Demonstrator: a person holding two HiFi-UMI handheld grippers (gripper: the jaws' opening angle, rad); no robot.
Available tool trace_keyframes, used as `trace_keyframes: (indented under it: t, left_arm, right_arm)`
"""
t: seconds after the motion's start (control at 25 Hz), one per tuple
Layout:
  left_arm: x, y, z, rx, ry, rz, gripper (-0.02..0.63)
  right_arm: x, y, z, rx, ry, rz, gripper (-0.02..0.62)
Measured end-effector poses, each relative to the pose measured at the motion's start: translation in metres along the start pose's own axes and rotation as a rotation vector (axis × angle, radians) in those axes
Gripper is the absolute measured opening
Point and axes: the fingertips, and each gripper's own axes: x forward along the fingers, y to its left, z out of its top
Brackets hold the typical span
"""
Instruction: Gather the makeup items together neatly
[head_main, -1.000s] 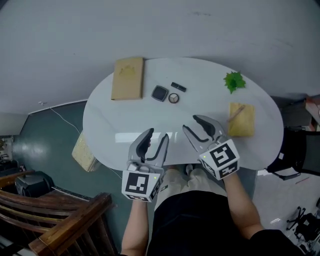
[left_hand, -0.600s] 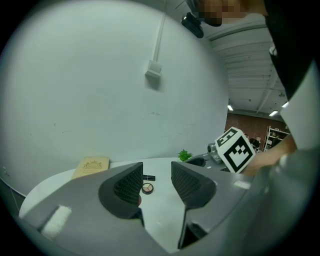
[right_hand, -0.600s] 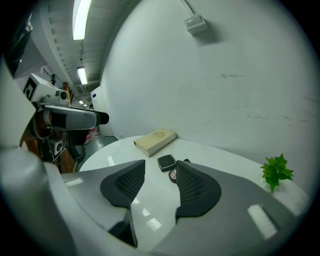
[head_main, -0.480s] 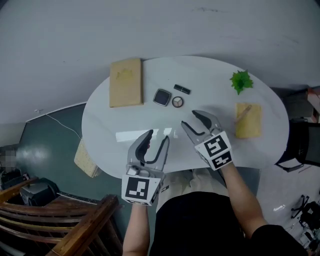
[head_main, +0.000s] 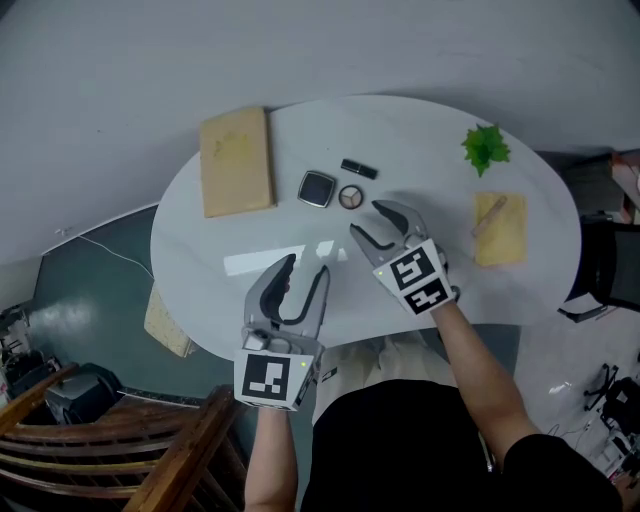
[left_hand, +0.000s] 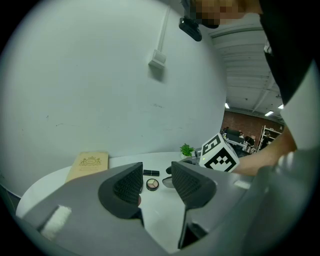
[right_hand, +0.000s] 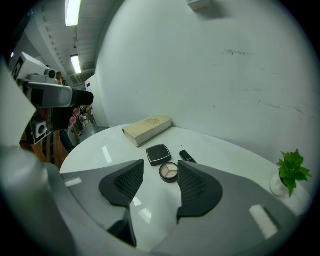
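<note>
Three makeup items lie near the far middle of the white oval table (head_main: 250, 290): a square black compact (head_main: 317, 188) (right_hand: 158, 154), a round eyeshadow palette (head_main: 350, 196) (right_hand: 169, 171) (left_hand: 152, 184) and a black lipstick tube (head_main: 358, 169) (right_hand: 187, 156) (left_hand: 151, 173). My right gripper (head_main: 366, 222) (right_hand: 156, 187) hovers just short of the palette; its jaws have just been opening and hold nothing. My left gripper (head_main: 303, 268) (left_hand: 156, 189) is open and empty, nearer the table's front edge.
A tan book (head_main: 236, 160) lies at the far left of the table. A small green plant (head_main: 486, 148) stands at the far right, with a yellow pad and a wooden stick (head_main: 499, 228) in front of it. A wooden chair (head_main: 120, 450) stands at the lower left.
My right gripper has moved forward and down toward the round palette, its jaws spreading wider. The left gripper has crept forward a little.
</note>
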Motion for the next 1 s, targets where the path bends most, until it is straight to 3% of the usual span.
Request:
trace_keyframes:
  t: [1.0]
  left_arm:
    - [0.016, 0.017, -0.024, -0.014, 0.043, -0.026, 0.179]
  right_arm:
    - [0.070, -0.017, -0.026, -0.041, 0.102, -0.019, 0.210]
